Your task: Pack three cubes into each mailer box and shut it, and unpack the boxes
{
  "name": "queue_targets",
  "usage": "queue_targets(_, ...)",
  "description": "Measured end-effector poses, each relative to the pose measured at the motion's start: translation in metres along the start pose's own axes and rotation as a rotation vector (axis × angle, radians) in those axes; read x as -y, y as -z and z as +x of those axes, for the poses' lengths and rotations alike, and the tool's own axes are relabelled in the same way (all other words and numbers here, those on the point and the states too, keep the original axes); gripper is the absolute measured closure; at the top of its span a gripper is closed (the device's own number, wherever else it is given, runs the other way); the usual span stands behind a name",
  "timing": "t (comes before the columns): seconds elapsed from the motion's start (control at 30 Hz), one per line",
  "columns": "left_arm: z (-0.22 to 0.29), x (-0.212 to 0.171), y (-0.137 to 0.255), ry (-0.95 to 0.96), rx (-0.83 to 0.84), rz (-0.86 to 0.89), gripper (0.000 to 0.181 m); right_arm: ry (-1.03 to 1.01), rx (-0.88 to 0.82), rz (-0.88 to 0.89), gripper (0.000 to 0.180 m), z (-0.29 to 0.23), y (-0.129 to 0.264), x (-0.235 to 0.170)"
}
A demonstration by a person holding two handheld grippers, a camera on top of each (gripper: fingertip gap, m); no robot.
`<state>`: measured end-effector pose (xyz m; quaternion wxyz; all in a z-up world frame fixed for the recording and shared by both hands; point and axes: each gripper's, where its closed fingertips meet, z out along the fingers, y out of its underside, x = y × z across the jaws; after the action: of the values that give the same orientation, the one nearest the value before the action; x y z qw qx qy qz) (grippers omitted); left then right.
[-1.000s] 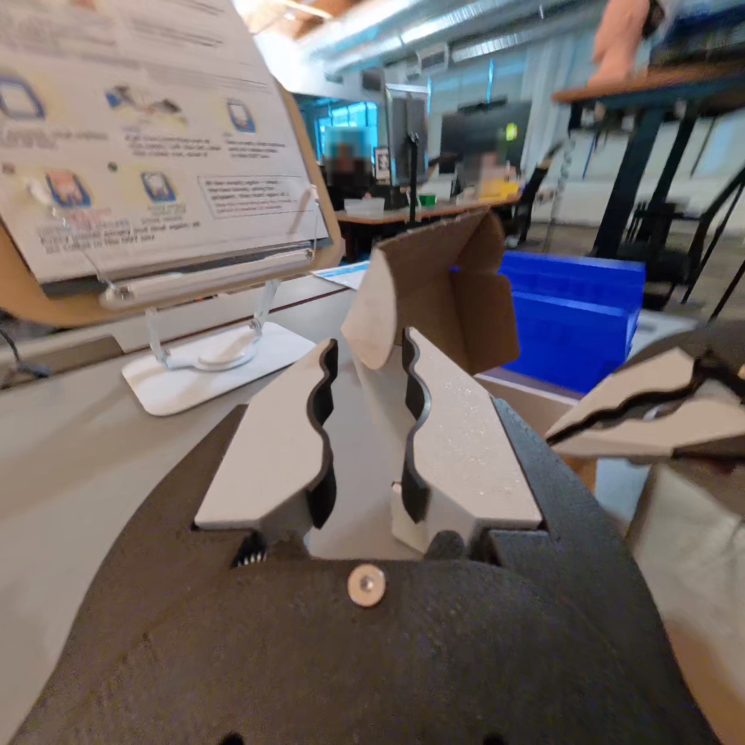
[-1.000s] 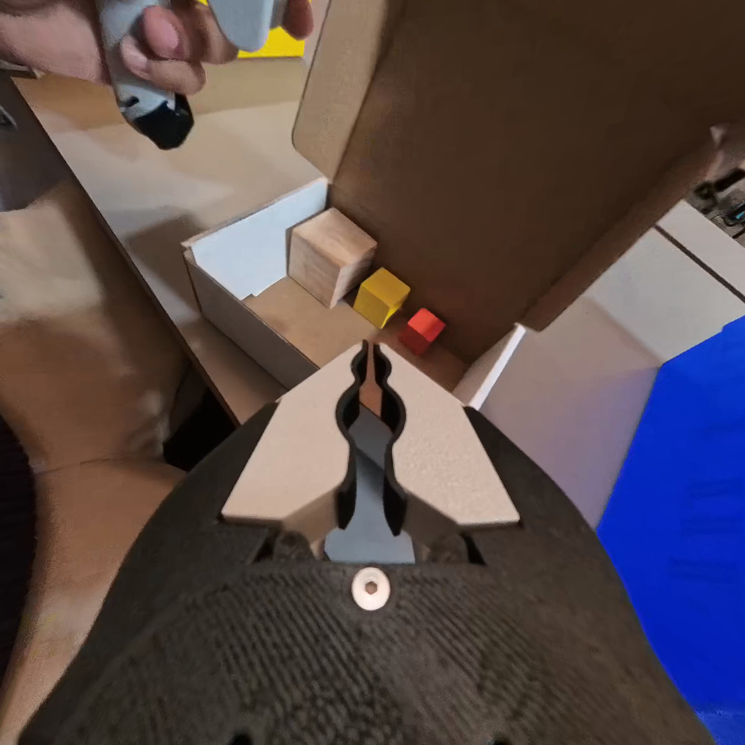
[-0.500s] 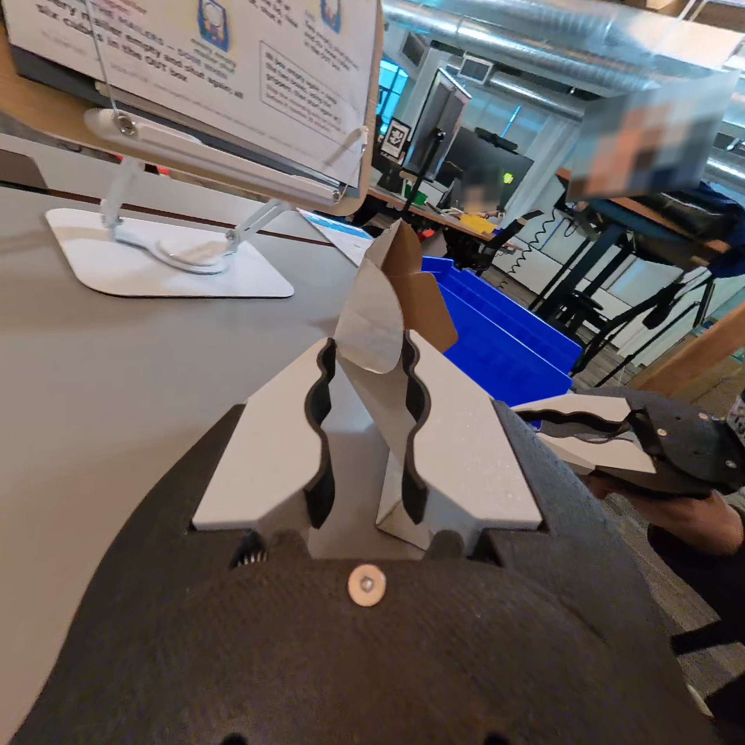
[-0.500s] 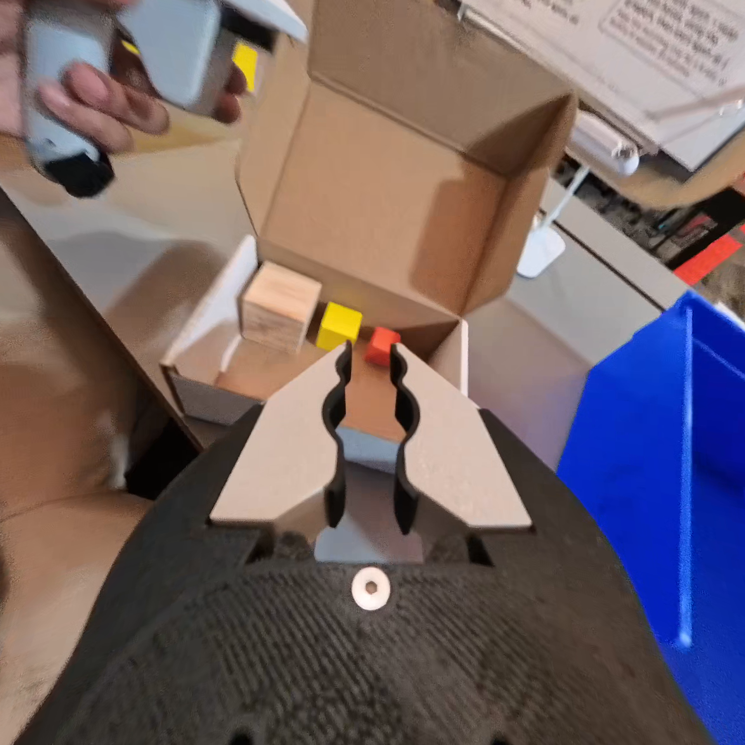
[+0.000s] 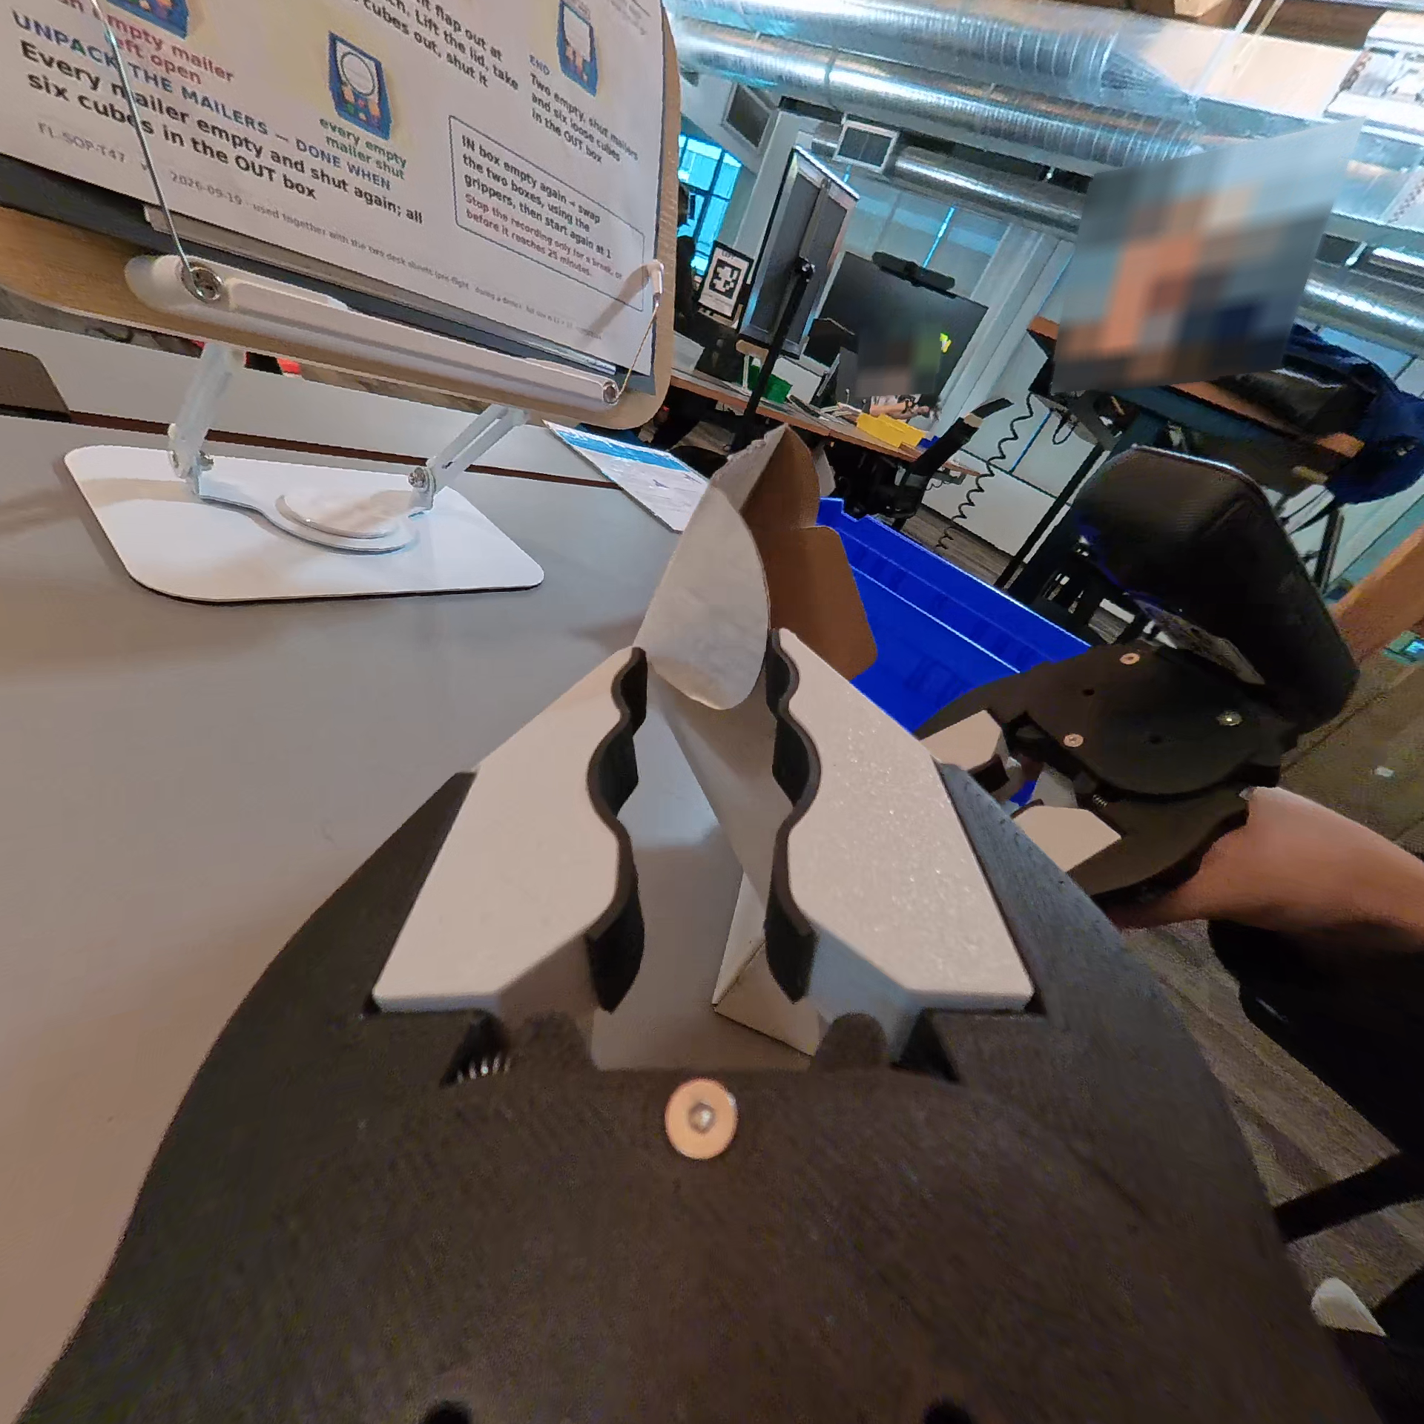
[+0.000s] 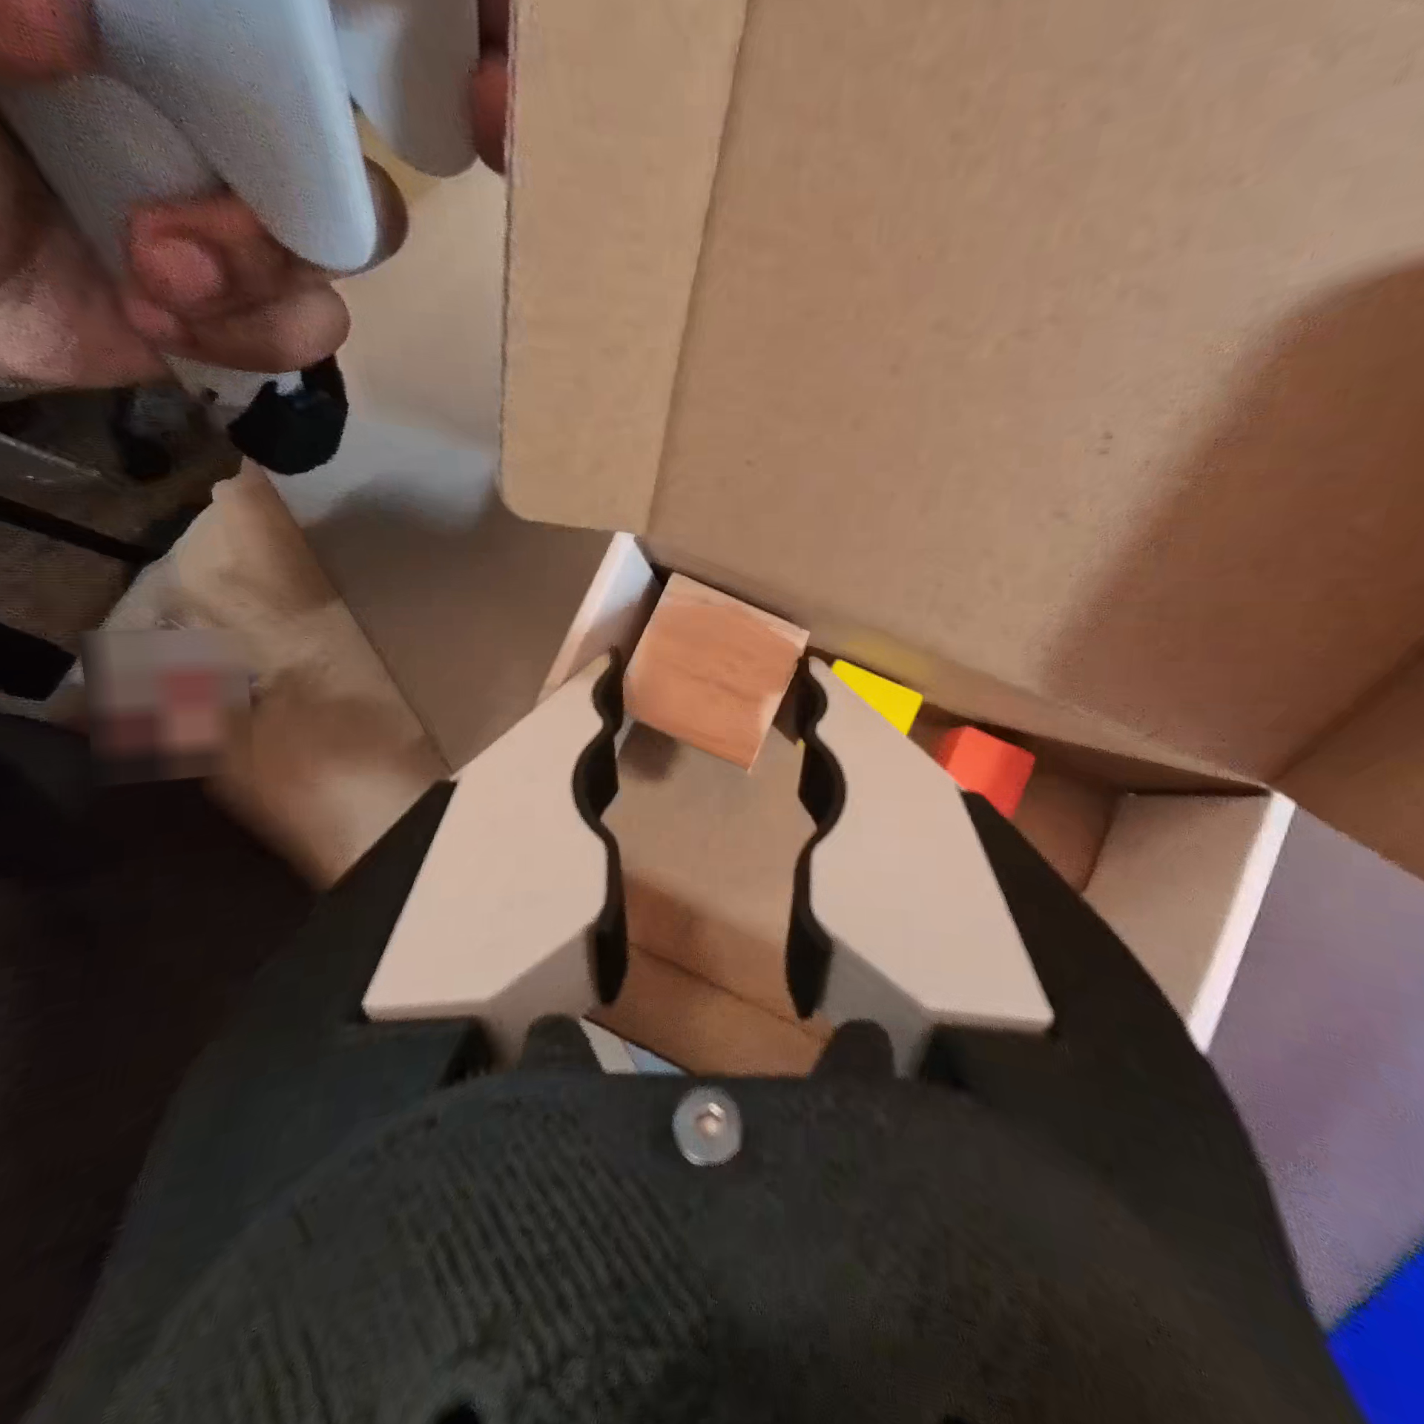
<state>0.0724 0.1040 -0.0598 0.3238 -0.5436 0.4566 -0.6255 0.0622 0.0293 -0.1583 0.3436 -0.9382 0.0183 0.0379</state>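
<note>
Right gripper [image 6: 705, 693]: jaws parted, reaching into the open mailer box [image 6: 1202, 901]. Fingertips flank the plain wooden cube [image 6: 713, 686], one to each side; the right tip looks to be at the cube's edge, with a gap on the left. Contact uncertain because of blur, so no closed grip is recorded. Wooden cube sits at the left end of the box floor, against the back wall. Yellow cube [image 6: 882, 693] is just beside it to the right, partly hidden behind the right finger. Red cube [image 6: 986, 763] comes next in the row, farther right. Box lid [image 6: 963, 308] stands raised over the cubes, brown inside face toward the camera.

Left gripper [image 5: 701, 678]: jaws spread. White outer face of the lid's side flap [image 5: 709, 616] rises between the fingers and lies against the right finger's inner pad [image 5: 786, 778]; clear space on the left side. Not clamped.

Right gripper body shows at right in the left wrist view, black, with a forearm behind it. A hand [image 6: 154, 254] around the left gripper's grey handle shows at upper left in the right wrist view.

Beyond the box: blue bin [image 5: 948, 624] behind the flap. Grey tabletop [image 5: 231, 732] to the left. White document stand [image 5: 308, 524] holds a printed instruction sheet [image 5: 347, 115]. Far background: desks, monitors, a black chair.
</note>
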Motion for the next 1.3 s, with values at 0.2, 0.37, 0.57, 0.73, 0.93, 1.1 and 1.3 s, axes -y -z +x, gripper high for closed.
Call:
queue_targets(0.2, -0.001, 0.001, 0.001, -0.003, -0.008, 0.004, 0.152, -0.069, 0.036, 0.105, 0.137, 0.010, 0.034, 0.012)
queue_targets(0.37, 0.001, 0.001, 0.001, -0.029, -0.007, 0.008, 0.152, -0.123, -0.050, 0.254, 0.137, 0.045, 0.123, 0.026)
queue_targets(0.57, 0.000, 0.001, 0.001, -0.018, -0.003, 0.011, 0.153, -0.305, -0.453, 0.264, 0.137, 0.154, 0.225, -0.046)
queue_targets(0.73, 0.000, 0.001, 0.001, -0.016, 0.002, 0.014, 0.152, -0.448, -0.499, 0.118, 0.137, 0.193, 0.212, -0.127)
queue_targets(0.93, 0.000, 0.001, 0.000, -0.021, 0.007, 0.011, 0.152, -0.435, -0.395, 0.024, 0.137, 0.185, 0.168, -0.138)
queue_targets(1.1, -0.002, 0.000, 0.000, -0.013, 0.004, 0.010, 0.153, -0.416, -0.392, -0.052, 0.137, 0.180, 0.157, -0.144)
queue_targets(1.3, -0.003, 0.001, 0.001, -0.010, 0.003, 0.009, 0.153, -0.440, -0.367, -0.063, 0.130, 0.177, 0.160, -0.146)
